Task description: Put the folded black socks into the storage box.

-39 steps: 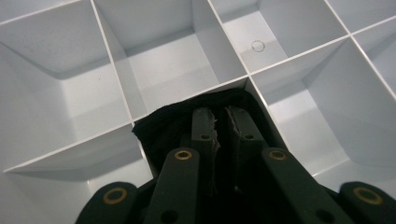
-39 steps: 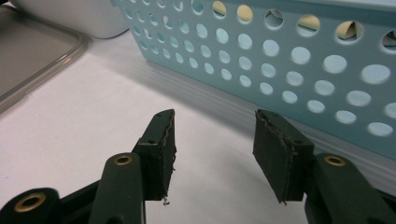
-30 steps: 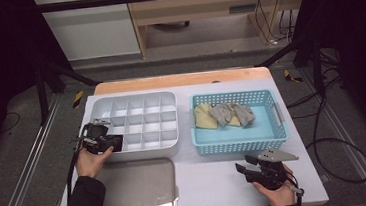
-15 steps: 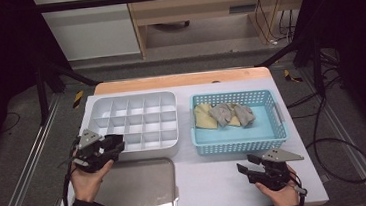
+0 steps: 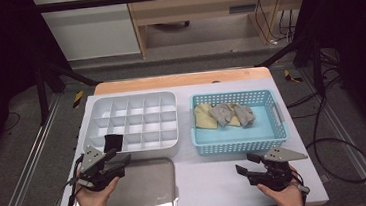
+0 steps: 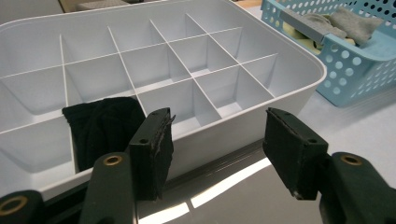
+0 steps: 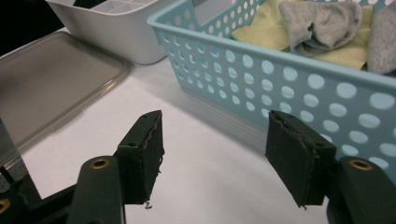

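A black sock [image 5: 113, 141] [image 6: 102, 126] lies in the front left compartment of the white divided tray [image 5: 129, 98] [image 6: 299, 60]. My left gripper [image 5: 119, 157] [image 6: 219, 135] hovers just in front of the tray, over the lid. Its jaws have just been opening and stand open with nothing between them, clear of the sock. My right gripper [image 5: 245, 164] [image 7: 215, 135] rests low in front of the blue basket [image 5: 274, 135] [image 7: 280, 79]. Its jaws have also just been opening, and nothing is between them. Grey socks [image 5: 229, 113] [image 7: 322, 18] and yellow socks [image 5: 204, 116] [image 7: 261, 28] lie in the basket.
A clear plastic lid [image 5: 143, 189] [image 7: 51, 79] lies flat on the white table [image 5: 213, 180] in front of the tray. Bare table surface separates the lid from my right gripper. Dark frame bars and cables ring the table.
My left gripper has let go of the black sock, opened, and drawn back from the tray toward the person. The sock stays in its compartment. The right gripper has kept its place.
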